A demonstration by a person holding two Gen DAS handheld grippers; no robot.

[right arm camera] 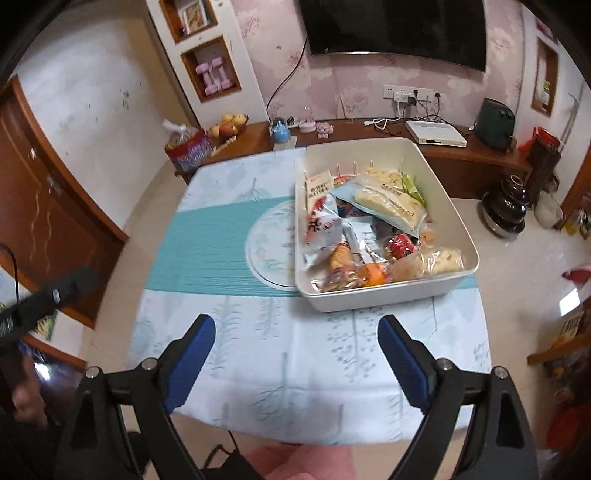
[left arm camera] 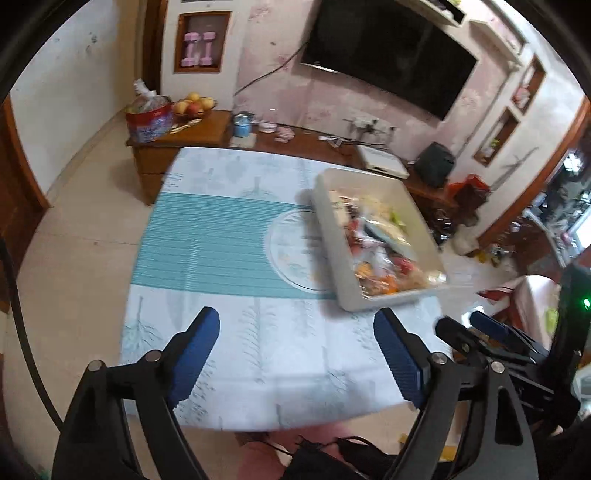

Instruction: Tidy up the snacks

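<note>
Bare tablecloth [right arm camera: 303, 354] fwd; snack bin [right arm camera: 454, 236] far-right, nothing between.

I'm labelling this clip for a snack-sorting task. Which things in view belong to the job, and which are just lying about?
Part of the job:
- white bin on the table
- wrapped snacks piled inside it
- left gripper and right gripper, both open and empty

Just lying about:
- bowl of fruit
- pink dumbbells
- television
- white set-top box
</note>
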